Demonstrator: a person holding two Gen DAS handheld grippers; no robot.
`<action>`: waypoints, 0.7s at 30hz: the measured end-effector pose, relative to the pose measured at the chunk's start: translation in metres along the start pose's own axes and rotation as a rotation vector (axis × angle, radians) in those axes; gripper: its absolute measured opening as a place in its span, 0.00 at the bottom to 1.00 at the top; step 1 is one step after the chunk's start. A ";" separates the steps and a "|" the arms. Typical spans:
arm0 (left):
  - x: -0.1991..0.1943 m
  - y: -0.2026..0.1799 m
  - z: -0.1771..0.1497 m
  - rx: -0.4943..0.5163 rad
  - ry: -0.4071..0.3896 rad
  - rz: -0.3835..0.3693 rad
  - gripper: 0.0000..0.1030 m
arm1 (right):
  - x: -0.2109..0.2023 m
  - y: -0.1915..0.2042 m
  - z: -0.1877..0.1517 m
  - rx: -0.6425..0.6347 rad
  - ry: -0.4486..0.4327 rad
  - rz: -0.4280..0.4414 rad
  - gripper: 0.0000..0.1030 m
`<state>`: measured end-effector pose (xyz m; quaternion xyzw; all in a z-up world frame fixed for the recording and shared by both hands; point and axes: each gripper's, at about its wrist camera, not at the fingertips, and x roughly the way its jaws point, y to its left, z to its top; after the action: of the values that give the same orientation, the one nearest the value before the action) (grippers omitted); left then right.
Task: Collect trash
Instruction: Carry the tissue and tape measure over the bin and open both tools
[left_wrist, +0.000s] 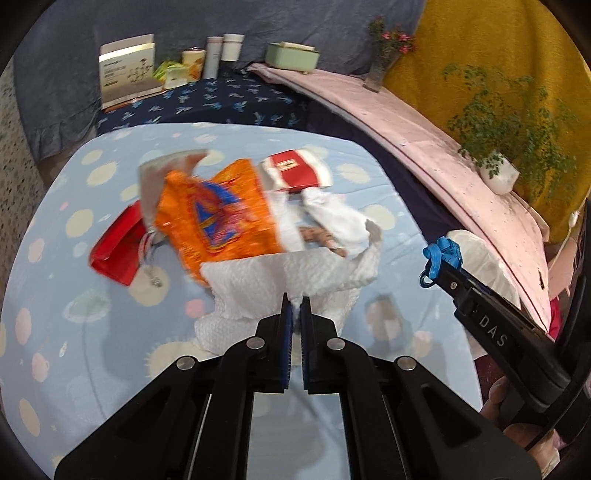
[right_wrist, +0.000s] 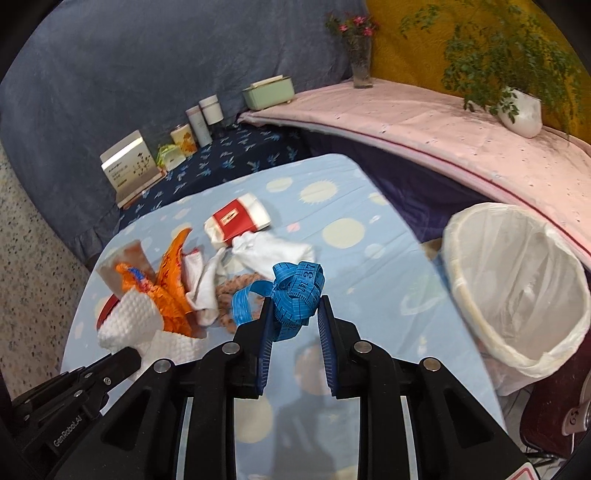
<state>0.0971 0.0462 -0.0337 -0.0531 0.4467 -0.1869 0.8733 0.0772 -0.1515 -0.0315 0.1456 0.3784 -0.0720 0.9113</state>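
My left gripper (left_wrist: 295, 301) is shut on a crumpled white paper towel (left_wrist: 273, 280), lifted a little over the spotted light-blue tablecloth (left_wrist: 74, 332). Behind the towel lie an orange snack bag (left_wrist: 218, 218), a red-and-white carton (left_wrist: 295, 170), a red wrapper (left_wrist: 114, 251) and white cloth pieces (left_wrist: 332, 218). My right gripper (right_wrist: 295, 306) is shut on a bundled blue measuring tape (right_wrist: 295, 288), raised above the table. To its right stands a bin with a white liner (right_wrist: 517, 288), open and tilted toward me. In the right wrist view the left gripper (right_wrist: 122, 360) shows at lower left with the towel (right_wrist: 133, 321).
A pink-covered ledge (right_wrist: 443, 129) runs behind the bin with a potted plant (right_wrist: 521, 114), a flower vase (right_wrist: 361, 66) and a green box (right_wrist: 267, 94). Tins, jars and a card box (right_wrist: 129, 162) stand on the dark-blue cloth at the back. Speckled floor lies left.
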 end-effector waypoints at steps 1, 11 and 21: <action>0.001 -0.007 0.002 0.009 0.000 -0.010 0.03 | -0.003 -0.006 0.001 0.006 -0.008 -0.007 0.22; 0.022 -0.103 0.018 0.131 0.011 -0.138 0.03 | -0.035 -0.095 0.011 0.101 -0.071 -0.115 0.22; 0.056 -0.193 0.026 0.238 0.046 -0.224 0.03 | -0.042 -0.178 0.013 0.196 -0.086 -0.207 0.22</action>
<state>0.0938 -0.1550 -0.0111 0.0058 0.4324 -0.3359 0.8368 0.0134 -0.3231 -0.0311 0.1907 0.3433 -0.2083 0.8958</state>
